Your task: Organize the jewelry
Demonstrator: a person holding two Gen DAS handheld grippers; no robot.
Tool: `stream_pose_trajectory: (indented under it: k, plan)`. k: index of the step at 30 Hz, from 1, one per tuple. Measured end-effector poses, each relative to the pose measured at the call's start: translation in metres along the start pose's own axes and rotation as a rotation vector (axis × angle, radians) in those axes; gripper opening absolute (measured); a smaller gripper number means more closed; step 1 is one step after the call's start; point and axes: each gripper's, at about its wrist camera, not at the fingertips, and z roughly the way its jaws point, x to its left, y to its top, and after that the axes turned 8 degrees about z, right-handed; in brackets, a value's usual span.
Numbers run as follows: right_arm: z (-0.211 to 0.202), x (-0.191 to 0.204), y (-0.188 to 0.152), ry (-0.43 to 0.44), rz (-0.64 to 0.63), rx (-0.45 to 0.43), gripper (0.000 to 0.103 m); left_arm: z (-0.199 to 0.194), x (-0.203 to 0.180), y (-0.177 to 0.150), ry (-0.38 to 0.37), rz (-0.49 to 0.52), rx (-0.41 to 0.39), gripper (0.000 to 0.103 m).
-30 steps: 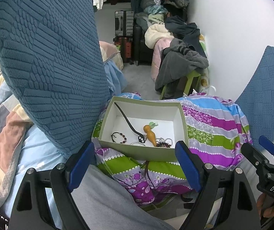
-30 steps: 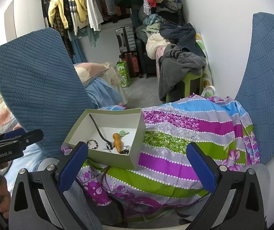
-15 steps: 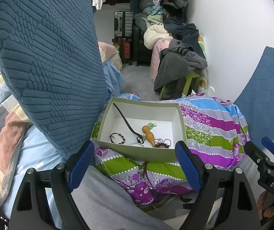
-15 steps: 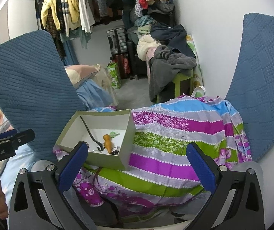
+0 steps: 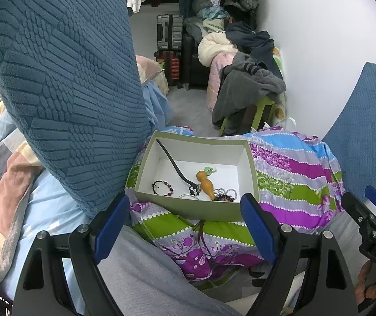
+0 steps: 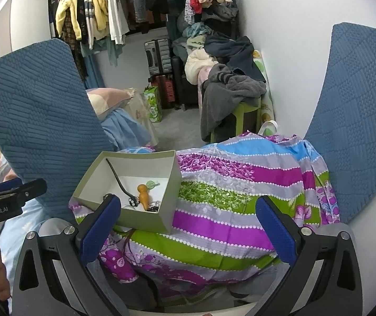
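Both jaws wide, holding nothing. Jewelry sits in the green box [image 5: 195, 210] on the striped cloth [image 5: 293, 168]. Bead bracelet [image 5: 163, 187] looks light, floppy; you'd pinch across its cord, gently.

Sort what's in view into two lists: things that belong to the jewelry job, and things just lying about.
For the job:
box
beaded bracelet
black strap
gourd pendant
bead tangle

Lying about:
blue cushions
striped cloth
suitcases
clothes pile
hanging clothes
green stool
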Motion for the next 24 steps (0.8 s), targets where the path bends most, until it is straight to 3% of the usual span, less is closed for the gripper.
stream_pose_trajectory:
  k: [24]
  plan:
    - [-0.0049,0.0014,0.0008,-0.024,-0.027,-0.006,0.103,0.0007,-0.0052,-0.0012,0.002,0.007,0.010,0.086]
